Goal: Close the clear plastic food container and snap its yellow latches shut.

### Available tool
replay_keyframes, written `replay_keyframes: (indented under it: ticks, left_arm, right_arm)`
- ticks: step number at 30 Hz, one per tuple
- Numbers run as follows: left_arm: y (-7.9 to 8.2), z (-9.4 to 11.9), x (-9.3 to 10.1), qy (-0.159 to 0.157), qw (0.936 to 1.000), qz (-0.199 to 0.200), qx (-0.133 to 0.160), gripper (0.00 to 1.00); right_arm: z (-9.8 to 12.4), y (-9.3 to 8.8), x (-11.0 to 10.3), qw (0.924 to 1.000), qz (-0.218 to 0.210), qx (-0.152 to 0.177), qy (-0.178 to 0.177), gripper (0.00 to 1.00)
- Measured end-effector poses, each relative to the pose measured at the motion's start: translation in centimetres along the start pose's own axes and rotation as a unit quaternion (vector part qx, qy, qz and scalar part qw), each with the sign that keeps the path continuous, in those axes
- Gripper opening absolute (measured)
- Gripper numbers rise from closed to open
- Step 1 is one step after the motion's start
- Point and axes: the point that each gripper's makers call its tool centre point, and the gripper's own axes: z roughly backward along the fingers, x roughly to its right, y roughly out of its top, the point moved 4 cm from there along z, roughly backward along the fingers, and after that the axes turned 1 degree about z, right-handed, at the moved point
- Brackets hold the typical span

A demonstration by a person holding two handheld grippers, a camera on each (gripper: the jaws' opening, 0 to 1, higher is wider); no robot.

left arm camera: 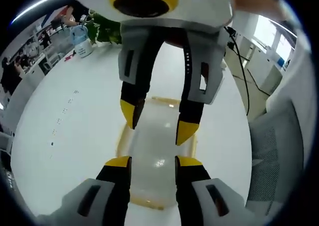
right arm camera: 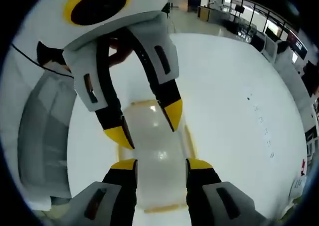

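Left gripper view: the left gripper [left arm camera: 152,161] rises from the bottom edge with its jaws set moderately apart and nothing between them. The clear plastic food container [left arm camera: 157,151] lies directly beyond and below the yellow fingertips [left arm camera: 118,162] on the white table [left arm camera: 65,126]. Its lid appears to be down, though full seating cannot be confirmed. Its long axis runs straight away from the fingers, in line with the jaws. Yellow latches [left arm camera: 164,102] show as thin strips along the far end and both long sides. The right gripper [left arm camera: 159,126] enters from the top, facing the left one, jaws also apart and empty, its tips over the far half of the container. An office chair [left arm camera: 276,151] stands to the right of the fingers.

Right gripper view: the same layout is seen from the opposite end. The right gripper [right arm camera: 162,165] has open, empty jaws, with the container [right arm camera: 154,156] just beyond the tips and its long axis running away from them. The left gripper [right arm camera: 147,123] hangs over the far half.

Judgement: each gripper is nearest its own end of the container, so each end latch falls to the gripper at that end. Contact between any fingertip and the lid cannot be determined.
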Motion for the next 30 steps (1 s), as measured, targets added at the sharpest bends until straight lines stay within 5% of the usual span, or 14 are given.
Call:
replay_keyframes:
  ticks: [30]
  left_arm:
    - [-0.2,0.0,2.1,-0.005,0.9999,0.007,0.01,0.37]
  right_arm:
    - [-0.7,0.2,2.0,0.9999,-0.006,0.008,0.003,0.4]
